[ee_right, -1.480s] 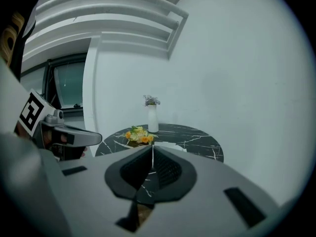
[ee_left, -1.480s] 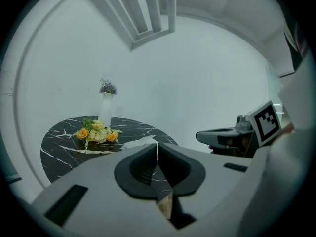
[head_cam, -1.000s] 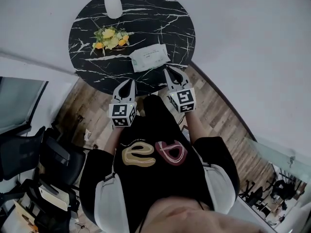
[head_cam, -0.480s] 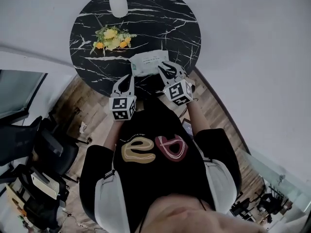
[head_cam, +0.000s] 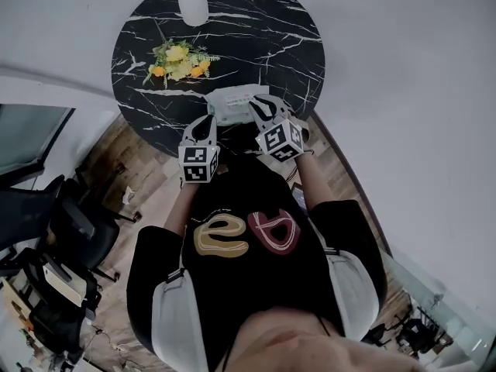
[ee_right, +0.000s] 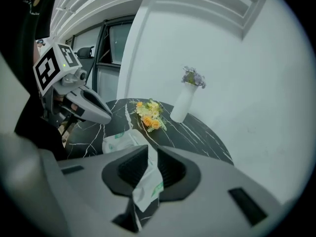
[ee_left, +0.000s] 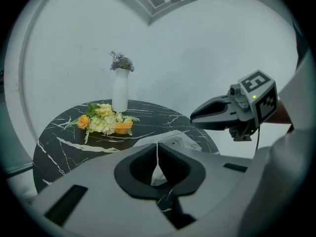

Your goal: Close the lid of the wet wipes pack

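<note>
The white wet wipes pack (head_cam: 229,102) lies near the front edge of the round black marble table (head_cam: 256,37). My right gripper (head_cam: 261,104) reaches over the pack's right end; the pack (ee_right: 120,140) shows through a narrow gap between its jaws, so it is slightly open. Whether it touches the pack I cannot tell. My left gripper (head_cam: 206,123) hangs at the table's front edge, just short of the pack (ee_left: 177,142), with its jaws shut and nothing between them. In the left gripper view the right gripper (ee_left: 193,118) hovers above the pack. The lid's position is not clear.
A white vase (head_cam: 193,5) stands at the table's far edge, with a bunch of yellow and orange flowers (head_cam: 178,59) lying in front of it. Black office chairs (head_cam: 70,231) stand on the wood floor at the left. A white wall rises behind the table.
The right gripper has moved forward from the table's edge to over the pack's right end. The left gripper has edged forward a little toward the pack.
</note>
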The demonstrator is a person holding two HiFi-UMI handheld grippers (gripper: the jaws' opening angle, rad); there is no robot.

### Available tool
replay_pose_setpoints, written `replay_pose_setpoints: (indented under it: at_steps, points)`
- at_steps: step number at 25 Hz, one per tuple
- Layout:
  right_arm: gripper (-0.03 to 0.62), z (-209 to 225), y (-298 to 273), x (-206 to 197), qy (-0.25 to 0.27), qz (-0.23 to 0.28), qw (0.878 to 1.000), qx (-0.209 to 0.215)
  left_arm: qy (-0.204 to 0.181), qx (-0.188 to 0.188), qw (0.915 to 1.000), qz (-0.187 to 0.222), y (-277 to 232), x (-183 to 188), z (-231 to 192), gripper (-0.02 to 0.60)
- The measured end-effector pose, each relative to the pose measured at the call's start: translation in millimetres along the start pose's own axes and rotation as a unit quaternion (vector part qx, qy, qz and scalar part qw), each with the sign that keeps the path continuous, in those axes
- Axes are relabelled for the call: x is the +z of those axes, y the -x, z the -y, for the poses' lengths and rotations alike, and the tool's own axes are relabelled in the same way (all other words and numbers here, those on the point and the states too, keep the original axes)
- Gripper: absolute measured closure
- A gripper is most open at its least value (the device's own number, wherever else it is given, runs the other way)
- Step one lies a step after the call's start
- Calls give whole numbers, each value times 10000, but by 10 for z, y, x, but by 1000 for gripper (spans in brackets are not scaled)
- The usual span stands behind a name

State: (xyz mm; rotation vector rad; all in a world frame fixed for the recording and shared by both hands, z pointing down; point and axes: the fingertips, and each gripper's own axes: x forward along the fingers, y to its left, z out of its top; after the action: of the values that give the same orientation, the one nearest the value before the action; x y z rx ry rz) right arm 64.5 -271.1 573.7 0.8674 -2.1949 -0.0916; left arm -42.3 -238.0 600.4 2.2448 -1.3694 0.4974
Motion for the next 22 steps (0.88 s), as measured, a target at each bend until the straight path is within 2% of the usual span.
replay_pose_setpoints:
  at_steps: [12,22]
  points:
    - [572,144,-185,-26,-388,25,9988,290,237,193,9994,-182,-278,11,-44,560]
    - [582,153,-250,-35,-496,-30,9975,509,493,261,9980,-299,-445,-46,-82,560]
